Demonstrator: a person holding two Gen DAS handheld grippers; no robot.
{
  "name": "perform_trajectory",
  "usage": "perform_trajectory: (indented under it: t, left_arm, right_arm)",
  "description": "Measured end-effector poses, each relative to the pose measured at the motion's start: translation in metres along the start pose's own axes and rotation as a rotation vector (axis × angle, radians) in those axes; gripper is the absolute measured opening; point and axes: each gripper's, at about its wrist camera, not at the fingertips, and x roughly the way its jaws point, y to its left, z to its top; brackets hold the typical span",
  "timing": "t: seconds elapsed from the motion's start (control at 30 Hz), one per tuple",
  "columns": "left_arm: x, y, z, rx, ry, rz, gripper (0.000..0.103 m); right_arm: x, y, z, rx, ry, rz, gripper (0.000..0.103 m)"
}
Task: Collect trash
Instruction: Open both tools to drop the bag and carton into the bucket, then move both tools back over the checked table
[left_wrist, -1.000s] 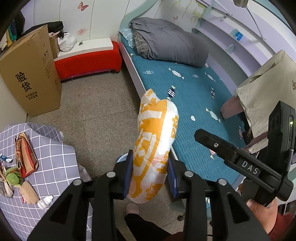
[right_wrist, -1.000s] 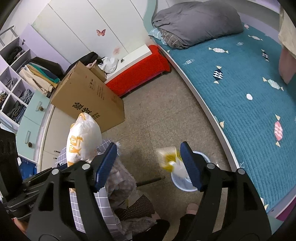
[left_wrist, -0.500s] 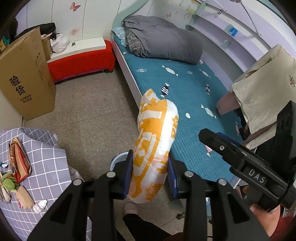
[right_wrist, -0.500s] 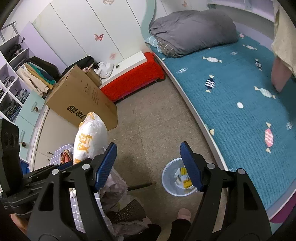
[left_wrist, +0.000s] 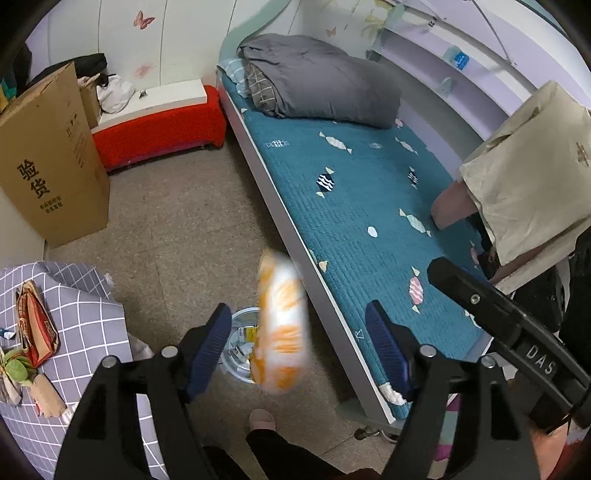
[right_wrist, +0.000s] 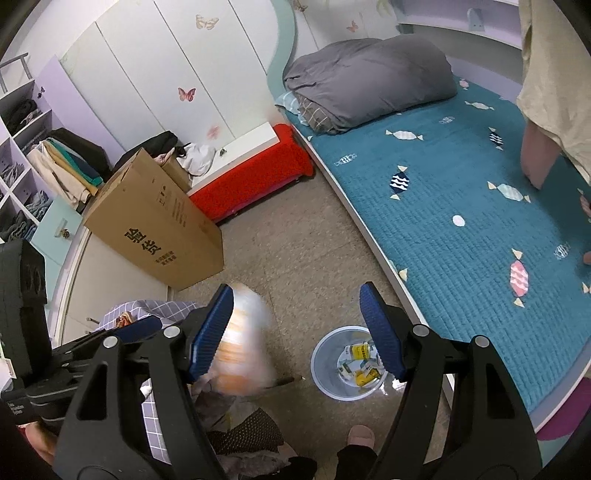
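1. Left gripper (left_wrist: 298, 334): jaws opening, pads now clear of the orange-and-white bag (left_wrist: 281, 328), gripped a moment ago.
2. Bag blurred, falling at lower centre, over the bin (left_wrist: 240, 354).
3. Right gripper (right_wrist: 297, 330): wide apart, empty.
4. More wrappers (left_wrist: 35, 325) waiting at lower left.

A white bin (right_wrist: 349, 363) and cardboard box (right_wrist: 155, 225) stand on the speckled floor (right_wrist: 295, 251).

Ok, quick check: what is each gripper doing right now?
Left gripper: jaws opening, gripping nothing; the blurred orange-and-white plastic snack bag is between them, untouched, above the clear round bin.
Right gripper: open, holding nothing.
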Motion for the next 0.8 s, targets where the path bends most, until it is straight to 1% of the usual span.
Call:
perform_trajectory:
  t: [0.1,0.37,0.57,0.8]
  left_arm:
    - [-0.004,-0.001,-0.003,-0.001,-0.011,-0.001,0.074]
    - [-0.029,0.006,-0.013,-0.023,-0.085,0.028,0.074]
    - [-0.05,0.024,-0.026,-0.07,-0.12,0.057,0.074]
    - [-0.081,0.062,-0.048,-0.139,-0.15,0.109,0.074]
  right_arm:
    - [-0.004,0.001,-0.002,0.0,-0.003,0.0,0.07]
    - [-0.01,0.014,-0.011,-0.034,-0.006,0.026,0.07]
    - [-0.013,0.038,-0.019,-0.075,0.001,0.063,0.07]
    - [-0.004,0.085,-0.033,-0.144,0.041,0.132,0.07]
